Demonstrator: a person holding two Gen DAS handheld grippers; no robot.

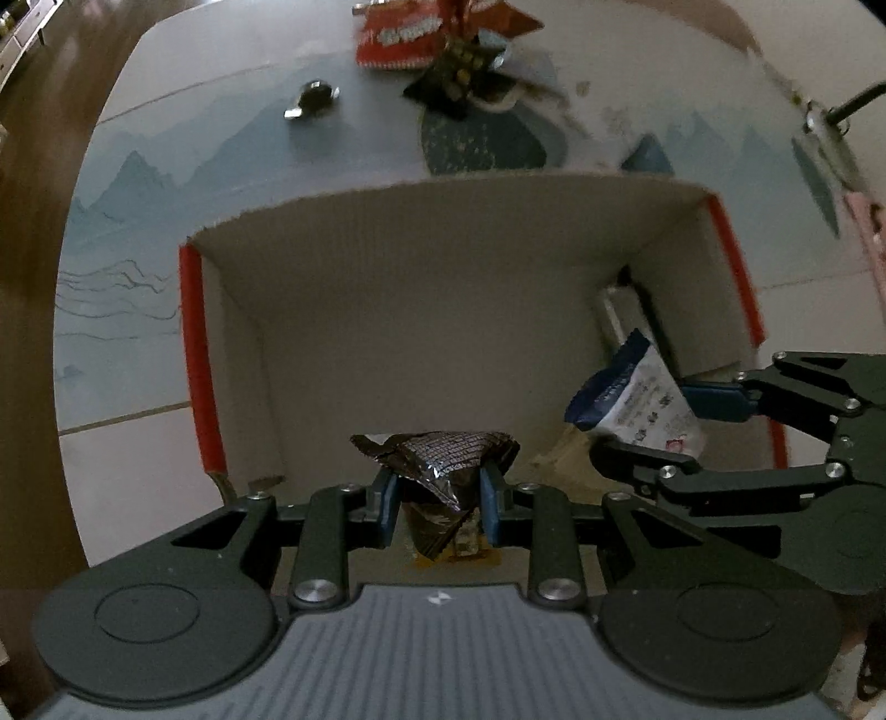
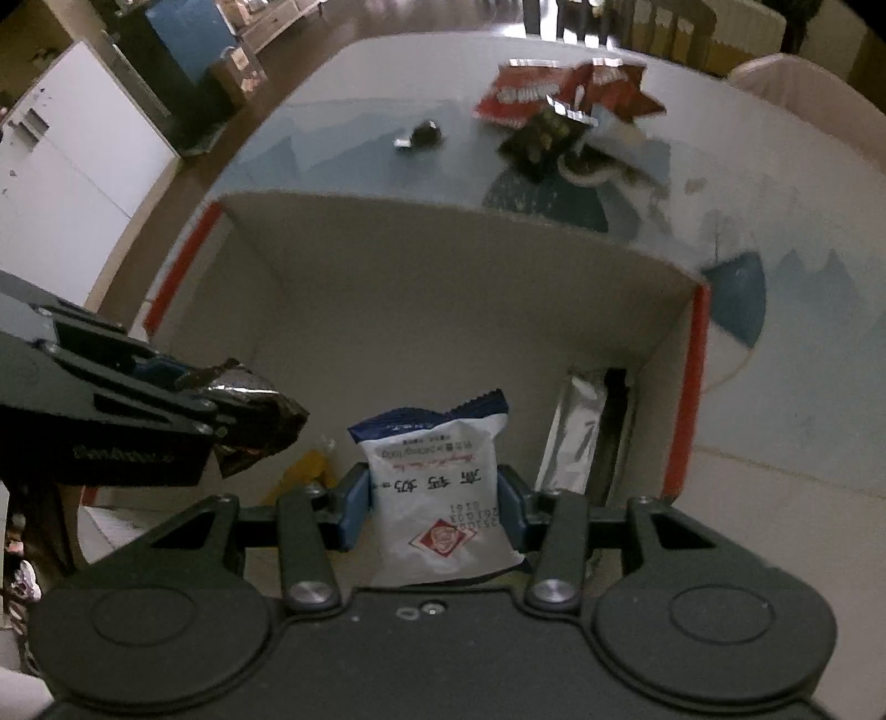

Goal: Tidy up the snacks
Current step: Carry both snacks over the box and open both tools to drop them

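My left gripper (image 1: 437, 501) is shut on a dark foil snack packet (image 1: 443, 462) and holds it over the near edge of an open cardboard box (image 1: 421, 221). My right gripper (image 2: 434, 501) is shut on a white and blue snack bag (image 2: 437, 476), also above the box (image 2: 443, 221). In the left wrist view the right gripper (image 1: 637, 421) comes in from the right with the white bag (image 1: 642, 399). In the right wrist view the left gripper (image 2: 221, 404) shows at left with the dark packet (image 2: 255, 415). A silver packet (image 2: 576, 437) leans in the box's right corner.
Beyond the box, on the painted tabletop (image 1: 221, 138), lie red snack bags (image 1: 404, 33), a dark packet with yellow dots (image 1: 459, 77) and a small wrapped candy (image 1: 313, 97). A yellow item (image 2: 302, 471) lies on the box floor. Furniture stands past the table's left edge.
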